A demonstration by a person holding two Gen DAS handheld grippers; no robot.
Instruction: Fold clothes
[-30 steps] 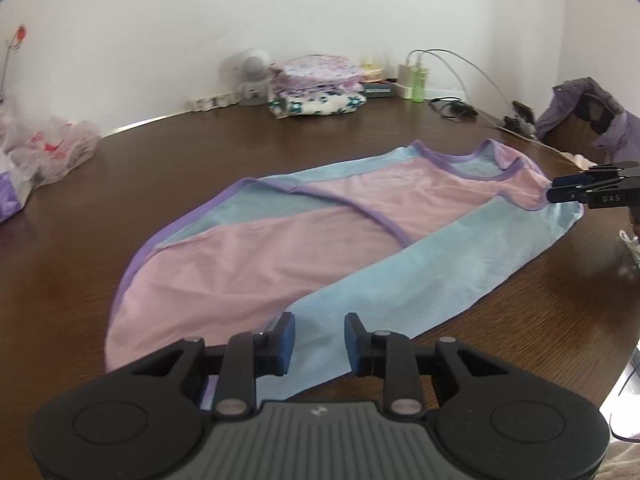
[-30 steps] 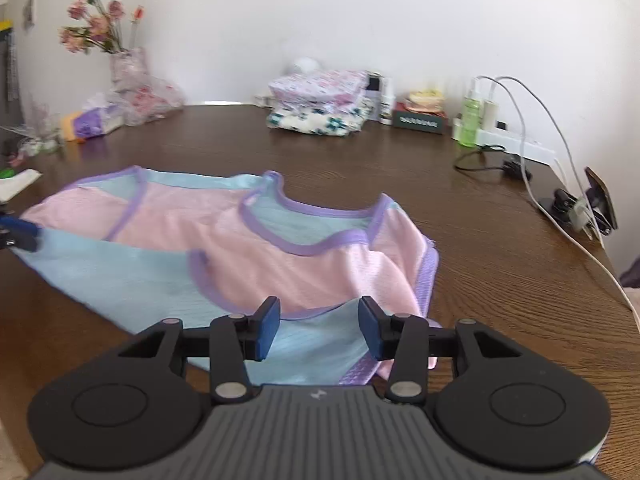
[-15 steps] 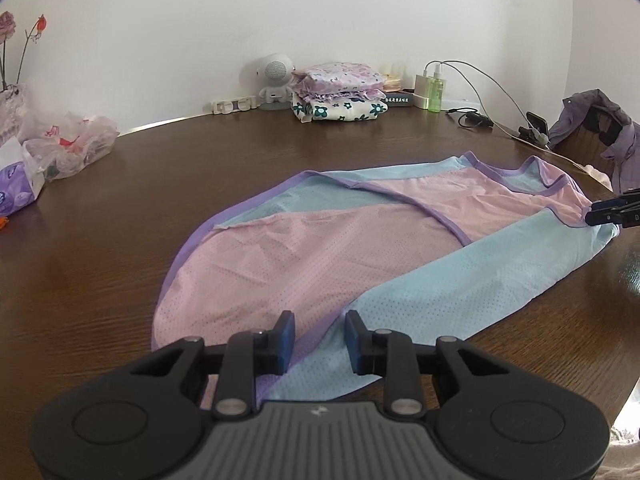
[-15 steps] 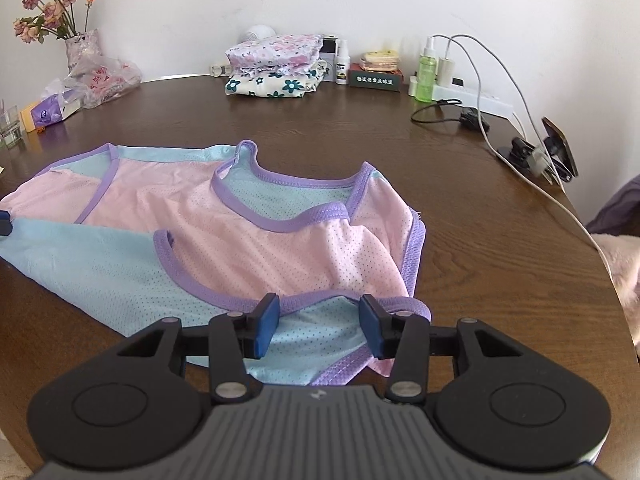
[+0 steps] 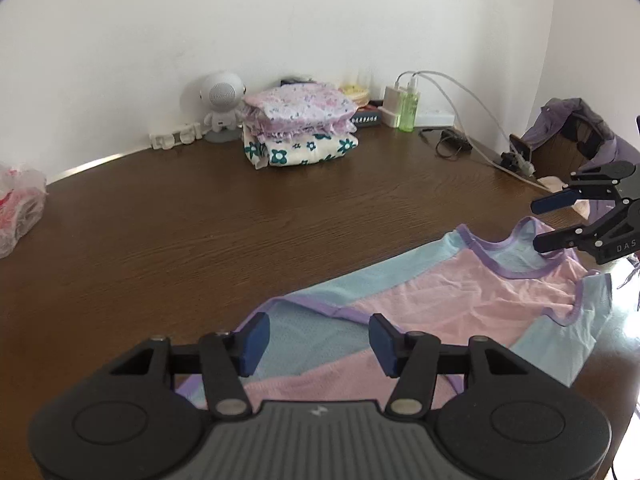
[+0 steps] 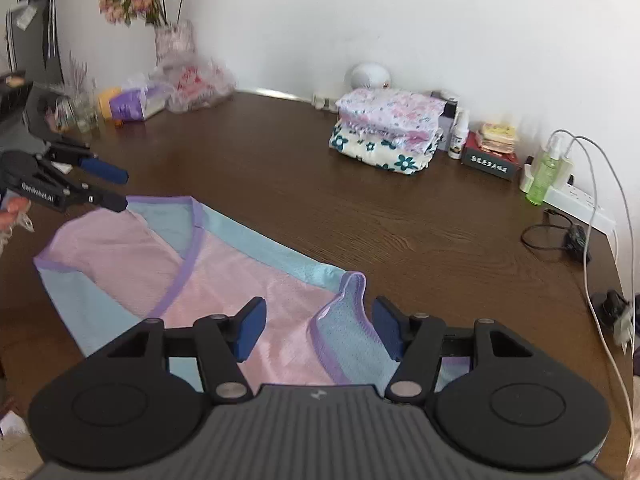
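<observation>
Left wrist view: left tongs [image 5: 316, 344] were opening, clear of the pink-and-blue garment [image 5: 440, 304] lying flat on the counter [image 5: 200, 220] from 6 to 3 o'clock. Right tongs [image 6: 318, 332] likewise opening, gripping nothing.

Dark wooden table [image 5: 280, 216] with clothes and clutter along the wall

A pink, blue and purple garment [image 5: 460, 296] lies spread flat on the near side. At the far edge sit a stack of folded floral clothes [image 5: 300, 132], a small white robot figure [image 5: 222, 106], a green bottle [image 5: 408, 106], a white power strip [image 6: 580, 204] with cables, a crinkled plastic bag [image 5: 18, 208], and what looks like a vase of flowers [image 6: 172, 40].
</observation>
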